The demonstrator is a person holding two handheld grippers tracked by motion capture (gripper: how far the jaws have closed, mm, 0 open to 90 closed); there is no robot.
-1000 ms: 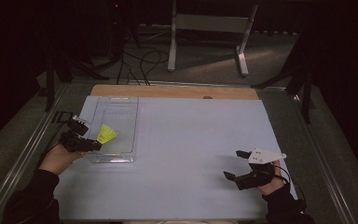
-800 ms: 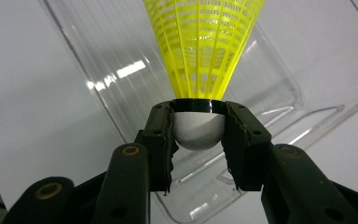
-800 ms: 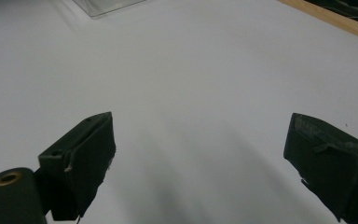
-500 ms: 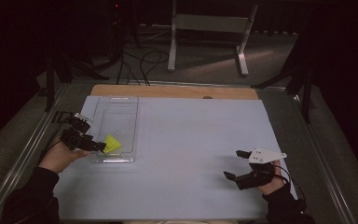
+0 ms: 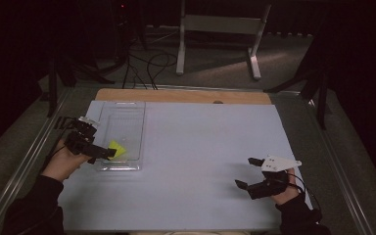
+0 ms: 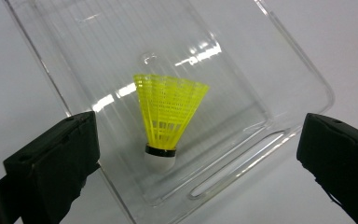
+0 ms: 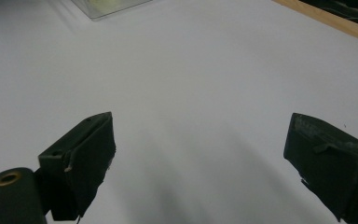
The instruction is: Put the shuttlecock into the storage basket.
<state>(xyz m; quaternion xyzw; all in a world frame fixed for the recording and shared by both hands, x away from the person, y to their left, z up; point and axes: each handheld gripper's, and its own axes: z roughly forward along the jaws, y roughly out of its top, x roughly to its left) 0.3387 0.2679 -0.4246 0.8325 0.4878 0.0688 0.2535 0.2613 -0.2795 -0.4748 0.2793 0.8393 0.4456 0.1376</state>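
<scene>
A yellow shuttlecock [image 5: 117, 148] [image 6: 170, 112] with a white cork lies in the near end of a clear plastic tray [image 5: 122, 122] [image 6: 242, 154] at the left of the white mat. My left gripper [image 5: 98, 139] [image 6: 200, 140] hangs just over it. Its jaws have just been opening and now stand wide on either side of the shuttlecock without touching it. My right gripper [image 5: 247, 173] [image 7: 200, 154] rests open near the mat's front right, with bare mat between its jaws.
The white mat [image 5: 200, 147] covers most of the table, with a wooden strip [image 5: 186, 95] along its far edge. A corner of the tray [image 7: 107, 7] shows far off in the right gripper view. A metal stand [image 5: 215, 29] and cables sit on the floor beyond.
The left jaws have opened and let go of the shuttlecock, which went down a little toward the tray's near end and now lies there. The right hand has kept still.
</scene>
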